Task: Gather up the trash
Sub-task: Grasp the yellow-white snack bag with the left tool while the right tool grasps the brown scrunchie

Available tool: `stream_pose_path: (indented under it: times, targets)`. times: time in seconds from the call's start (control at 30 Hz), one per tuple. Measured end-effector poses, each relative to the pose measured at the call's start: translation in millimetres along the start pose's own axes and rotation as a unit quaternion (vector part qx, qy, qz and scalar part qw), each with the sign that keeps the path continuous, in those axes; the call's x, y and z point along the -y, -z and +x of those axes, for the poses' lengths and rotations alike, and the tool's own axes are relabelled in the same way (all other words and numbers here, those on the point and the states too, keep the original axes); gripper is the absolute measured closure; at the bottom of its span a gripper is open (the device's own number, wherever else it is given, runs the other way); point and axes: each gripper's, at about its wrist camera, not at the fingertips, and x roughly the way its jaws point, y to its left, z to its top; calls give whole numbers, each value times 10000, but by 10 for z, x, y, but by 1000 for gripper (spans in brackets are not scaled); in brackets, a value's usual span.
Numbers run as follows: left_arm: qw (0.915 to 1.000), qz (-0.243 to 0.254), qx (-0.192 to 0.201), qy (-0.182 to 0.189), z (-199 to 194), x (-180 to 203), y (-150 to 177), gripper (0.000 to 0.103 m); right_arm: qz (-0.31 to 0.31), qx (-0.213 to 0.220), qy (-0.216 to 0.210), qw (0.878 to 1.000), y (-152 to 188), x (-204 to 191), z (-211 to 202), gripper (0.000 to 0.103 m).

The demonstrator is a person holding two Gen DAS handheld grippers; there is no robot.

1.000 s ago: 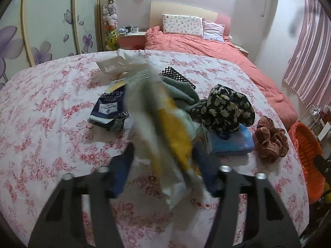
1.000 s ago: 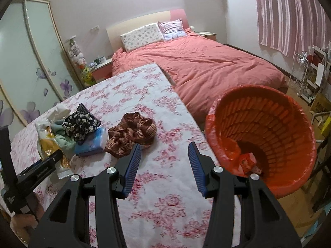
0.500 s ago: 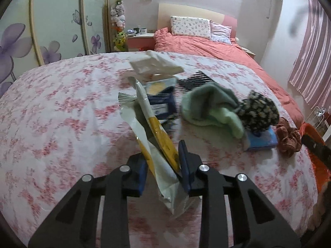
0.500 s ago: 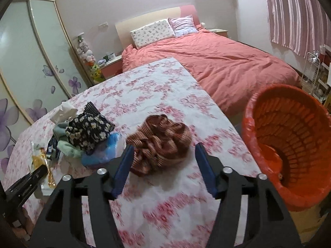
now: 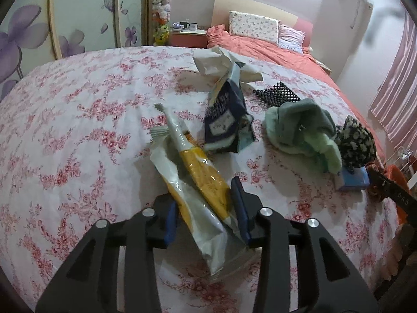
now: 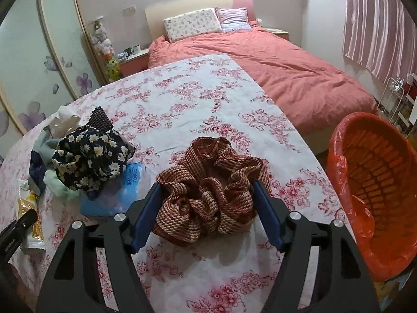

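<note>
My left claw (image 5: 206, 214) sits low over the table (image 5: 78, 135) with its flowered cloth, and the yellow-and-white snack wrapper (image 5: 192, 182) runs between its blue pads. The jaws have just been opening a little; the right pad seems to touch the wrapper's edge, the left one I cannot tell, so I cannot say whether the wrapper is truly clamped. Its far end lies on the cloth, pointing away from me. Just beyond it lies a dark blue packet (image 5: 226, 120), with crumpled white paper (image 5: 221, 65) behind that. To the right are a green cloth (image 5: 302, 130), a black daisy-print cloth (image 5: 357, 140) and a blue tissue pack (image 5: 354, 180).

My right claw (image 6: 208, 208) has just been opening, and its jaws stand wide on either side of a brown checked scrunchie (image 6: 211, 190) lying on the table near its right edge. The blue pads (image 6: 146, 214) flank the fabric closely; I cannot tell if they press it. Off the table's right side stands the orange basket (image 6: 375, 182), lined with an orange bag, well apart from the wrapper at the left edge of this view.
</note>
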Motion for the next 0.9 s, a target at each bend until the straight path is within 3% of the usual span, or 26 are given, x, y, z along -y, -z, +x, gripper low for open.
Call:
stream_pose_path:
  times: [0.37,0.9]
  targets:
    - [9996,-123,-1,242,1,-20,3,53,-137,-169,129,9997,6,-51,53,26]
    - [9991,-167,4,391,2,-1,4,43,19,-140,-1,9999,0,11,53,26]
